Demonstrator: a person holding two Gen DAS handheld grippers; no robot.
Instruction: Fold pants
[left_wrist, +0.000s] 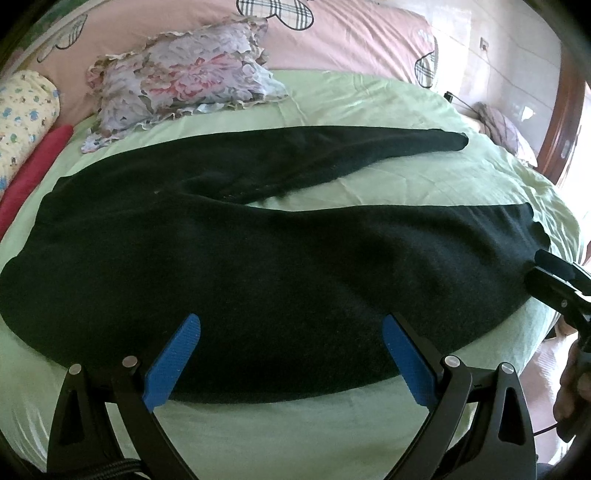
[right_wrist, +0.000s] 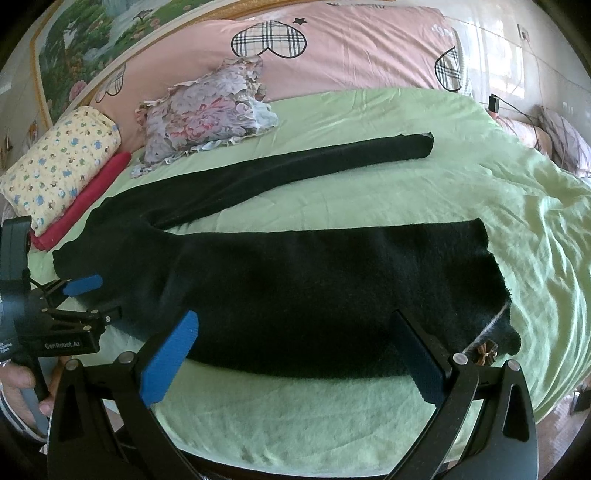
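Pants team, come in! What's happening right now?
Left gripper open, right gripper open, both at near edge. Pants flat on bed, legs apart, unfolded. Pillow well clear.

A home bedroom is showing here. A green bedsheet (right_wrist: 369, 192) is covering the bed, and a floral pillow (right_wrist: 207, 114) is lying near a pink heart-print quilt (right_wrist: 351, 55).

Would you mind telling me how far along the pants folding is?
Done: the black pants lie spread flat on the green sheet, legs apart in a V. In hand: nothing is gripped; the left gripper and right gripper are both open over the near leg. Left: every fold, starting probably with laying the near leg over the far leg.
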